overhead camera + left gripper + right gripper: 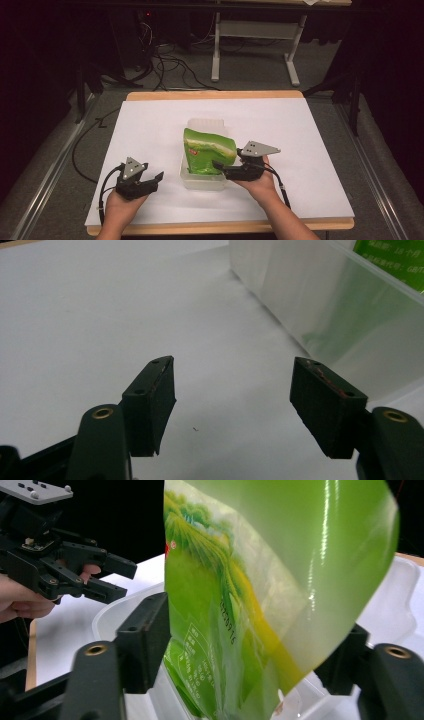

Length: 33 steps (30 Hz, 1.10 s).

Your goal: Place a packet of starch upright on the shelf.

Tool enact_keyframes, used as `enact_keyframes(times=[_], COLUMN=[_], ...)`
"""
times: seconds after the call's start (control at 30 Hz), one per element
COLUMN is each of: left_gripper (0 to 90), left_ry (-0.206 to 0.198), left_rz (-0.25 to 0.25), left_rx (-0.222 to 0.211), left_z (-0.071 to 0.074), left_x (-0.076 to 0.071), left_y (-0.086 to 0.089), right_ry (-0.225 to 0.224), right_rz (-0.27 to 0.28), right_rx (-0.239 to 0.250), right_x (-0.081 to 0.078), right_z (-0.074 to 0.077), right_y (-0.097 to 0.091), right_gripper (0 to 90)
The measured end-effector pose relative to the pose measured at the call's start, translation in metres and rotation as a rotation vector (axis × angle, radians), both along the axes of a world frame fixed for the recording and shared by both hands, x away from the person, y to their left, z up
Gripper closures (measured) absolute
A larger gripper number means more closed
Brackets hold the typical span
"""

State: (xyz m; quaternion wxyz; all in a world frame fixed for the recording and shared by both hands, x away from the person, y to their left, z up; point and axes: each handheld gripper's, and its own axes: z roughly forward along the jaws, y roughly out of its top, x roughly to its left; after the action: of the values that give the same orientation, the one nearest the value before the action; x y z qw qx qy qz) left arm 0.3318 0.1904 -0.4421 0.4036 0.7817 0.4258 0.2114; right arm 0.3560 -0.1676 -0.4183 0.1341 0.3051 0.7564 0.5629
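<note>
A green snack bag [207,152] stands tilted in a clear plastic container [202,183] at the middle of the white table. My right gripper [221,167] reaches in from the right at the bag's lower edge. In the right gripper view the bag [260,595] stands between the widely spread jaws of the right gripper [250,645]; the far jaw is partly hidden behind it, and I see no pad pressing on it. My left gripper [154,180] rests left of the container, open and empty. Its jaws [232,400] point along the container wall [320,305].
The white sheet [150,130] covers the tabletop, with a wooden edge along the front. The left gripper [117,577] and its hand lie beyond the container's rim [390,610]. Table legs and cables stand on the floor behind.
</note>
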Motion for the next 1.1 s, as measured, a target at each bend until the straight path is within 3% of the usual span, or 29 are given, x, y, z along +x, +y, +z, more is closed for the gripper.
enact_keyframes(times=[0.23,0.7,1.1], left_gripper=[35.0,34.9,34.9], left_ry=[0.001,-0.004,-0.01], left_rz=[-0.003,-0.009,-0.017], left_rx=[-0.002,-0.004,-0.004], left_z=[0.001,0.002,0.002], left_x=[0.0,0.0,0.0], left_y=[0.001,0.003,0.002], right_ry=[-0.012,0.022,-0.008], right_rz=[-0.011,-0.034,-0.1], right_rx=[-0.027,-0.067,-0.118], right_x=[-0.006,-0.014,-0.038], right_z=[0.004,-0.001,0.003], right_y=[-0.001,-0.012,-0.051], right_gripper=[26.7,24.9,25.0])
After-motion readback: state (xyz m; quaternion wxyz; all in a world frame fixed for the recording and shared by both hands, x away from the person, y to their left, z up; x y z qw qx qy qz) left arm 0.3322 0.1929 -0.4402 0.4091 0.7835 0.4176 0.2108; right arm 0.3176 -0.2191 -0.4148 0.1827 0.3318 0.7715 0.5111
